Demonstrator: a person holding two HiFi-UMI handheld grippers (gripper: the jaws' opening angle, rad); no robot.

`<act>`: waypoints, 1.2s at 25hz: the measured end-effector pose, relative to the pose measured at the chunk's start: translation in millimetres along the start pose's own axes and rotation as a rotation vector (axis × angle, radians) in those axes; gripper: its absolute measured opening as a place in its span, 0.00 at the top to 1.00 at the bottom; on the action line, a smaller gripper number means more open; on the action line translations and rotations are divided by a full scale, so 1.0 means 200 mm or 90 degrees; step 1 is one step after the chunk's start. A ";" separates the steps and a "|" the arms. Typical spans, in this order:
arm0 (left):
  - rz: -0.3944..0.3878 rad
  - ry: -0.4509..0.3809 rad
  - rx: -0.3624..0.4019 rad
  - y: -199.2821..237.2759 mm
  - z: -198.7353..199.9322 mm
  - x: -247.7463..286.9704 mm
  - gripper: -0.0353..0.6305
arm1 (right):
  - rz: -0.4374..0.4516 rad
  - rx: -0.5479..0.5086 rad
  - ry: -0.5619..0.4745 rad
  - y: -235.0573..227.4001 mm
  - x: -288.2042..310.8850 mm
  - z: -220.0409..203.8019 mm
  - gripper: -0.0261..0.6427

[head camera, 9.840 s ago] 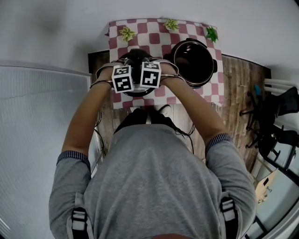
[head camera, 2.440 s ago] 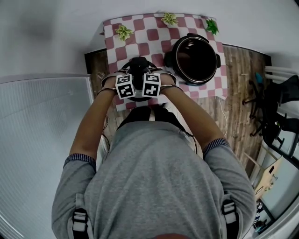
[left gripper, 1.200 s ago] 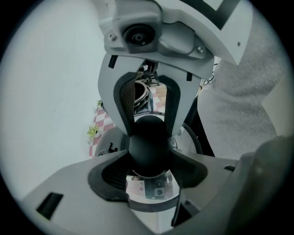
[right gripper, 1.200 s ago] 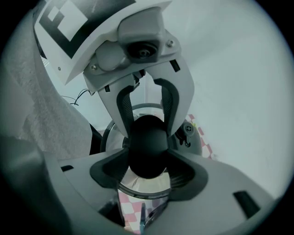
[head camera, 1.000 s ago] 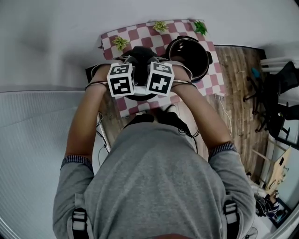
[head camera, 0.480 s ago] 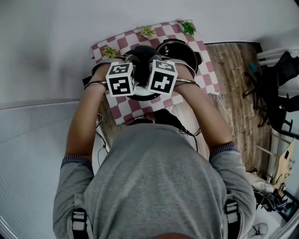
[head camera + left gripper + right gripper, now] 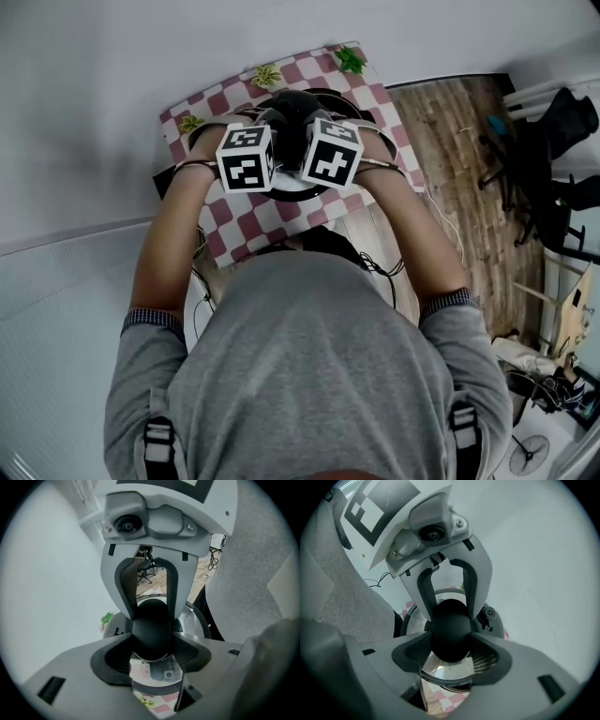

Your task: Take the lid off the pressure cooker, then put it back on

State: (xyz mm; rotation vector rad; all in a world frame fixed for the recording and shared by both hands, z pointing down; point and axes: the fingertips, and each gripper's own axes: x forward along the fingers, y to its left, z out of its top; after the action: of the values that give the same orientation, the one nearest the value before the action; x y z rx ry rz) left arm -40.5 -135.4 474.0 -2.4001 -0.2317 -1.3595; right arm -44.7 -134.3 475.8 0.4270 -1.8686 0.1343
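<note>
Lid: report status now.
Left gripper and right gripper both clamped on the black knob, opposite sides. Lid held clear of the checkered cloth, near the open cooker. Nothing seen in the way.

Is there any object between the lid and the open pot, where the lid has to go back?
Nothing visible does. The left gripper and the right gripper are shut on the knob of the lid, which hangs close by the open pot. The small plants stand at the far edge of the cloth, off that path.
</note>
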 end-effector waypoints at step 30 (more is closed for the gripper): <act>-0.063 -0.007 0.059 0.23 0.18 0.46 0.53 | 0.001 0.105 0.015 -0.28 0.13 -0.44 0.56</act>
State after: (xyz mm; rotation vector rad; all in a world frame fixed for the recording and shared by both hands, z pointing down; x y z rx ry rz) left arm 51.1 -166.6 524.3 -2.3471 -0.4123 -1.3477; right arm 47.2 -165.7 524.3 0.5349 -1.8420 0.2948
